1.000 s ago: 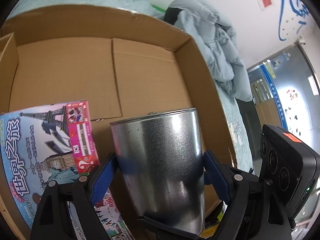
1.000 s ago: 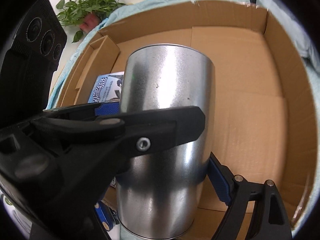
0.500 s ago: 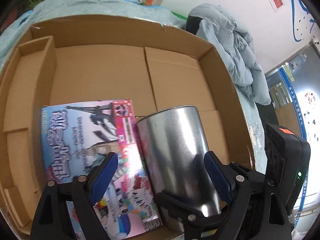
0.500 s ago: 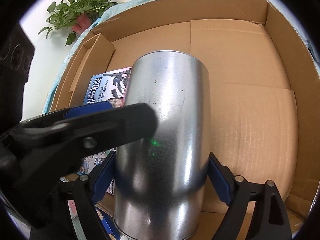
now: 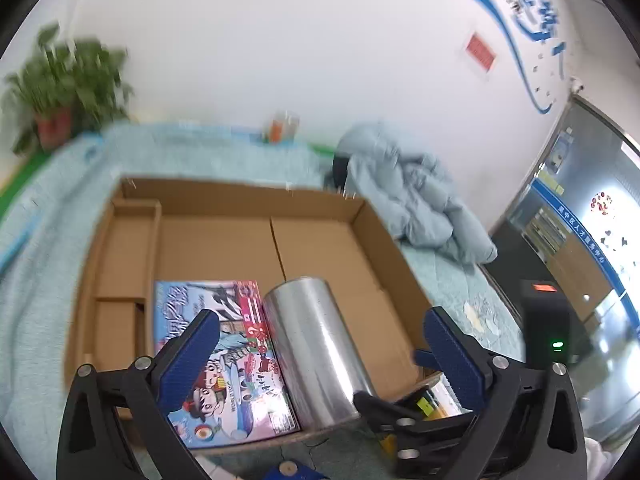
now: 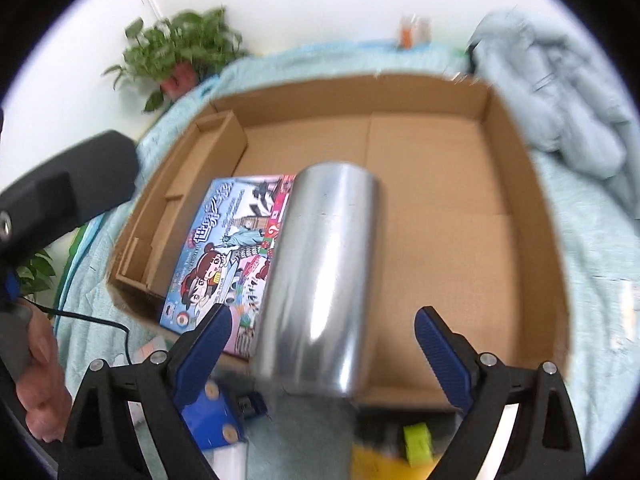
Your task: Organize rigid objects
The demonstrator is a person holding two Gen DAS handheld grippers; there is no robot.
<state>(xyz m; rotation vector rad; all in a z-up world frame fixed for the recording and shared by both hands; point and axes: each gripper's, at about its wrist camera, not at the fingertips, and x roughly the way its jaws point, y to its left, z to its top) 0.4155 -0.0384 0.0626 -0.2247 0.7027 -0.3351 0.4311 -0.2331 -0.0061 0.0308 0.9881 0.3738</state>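
Now both grippers (image 5: 320, 352) (image 6: 320, 344) released, jaws just widened clear of upright tin (image 5: 316, 352) by box's (image 5: 240, 192) near edge.

I'm seeing the metal can (image 5: 316, 350) standing in the cardboard box (image 5: 384, 248), game box (image 5: 218, 354) lying just left, jacket (image 5: 416, 204) lying right of the box

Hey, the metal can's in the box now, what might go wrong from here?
1. The metal can stands upright at the cardboard box's near edge between the right gripper's open jaws, which have just been opening; a careless sweep could topple it.
2. It stands right against the puzzle box, so a nudge could shift both.
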